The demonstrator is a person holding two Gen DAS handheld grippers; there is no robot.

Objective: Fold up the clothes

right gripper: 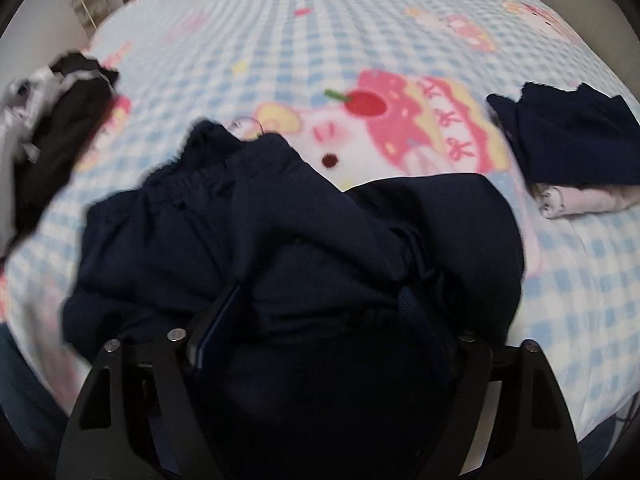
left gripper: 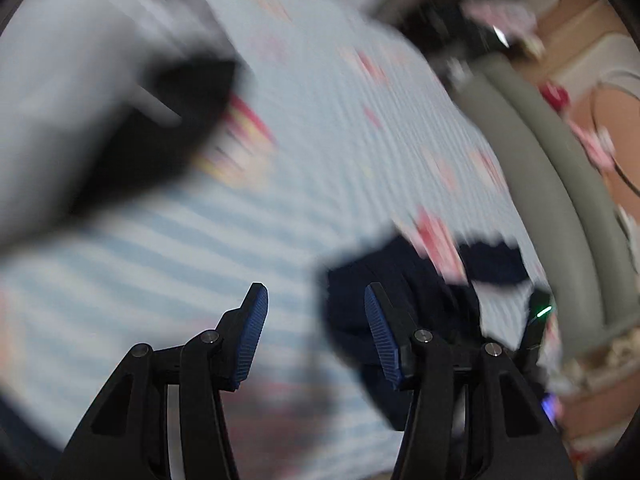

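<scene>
A crumpled navy garment [right gripper: 280,216] with an elastic waistband lies on the checked bed sheet [right gripper: 280,40] and spills over my right gripper [right gripper: 316,300]. Its fingers [right gripper: 216,320] stand wide apart, open, with the cloth bunched across and between them. The left wrist view is heavily blurred. In it my left gripper [left gripper: 316,296] hangs open over the blue-and-white sheet [left gripper: 160,248] with nothing between its blue pads [left gripper: 252,340]. The navy cloth [left gripper: 400,280] lies just beyond its right finger.
A folded navy piece [right gripper: 572,140] rests on folded pale clothes [right gripper: 580,200] at the right of the bed. At the left lies a black and grey heap [right gripper: 52,120], also in the left wrist view as a blurred heap [left gripper: 120,120]. A grey padded bed edge [left gripper: 560,184] borders the brown floor.
</scene>
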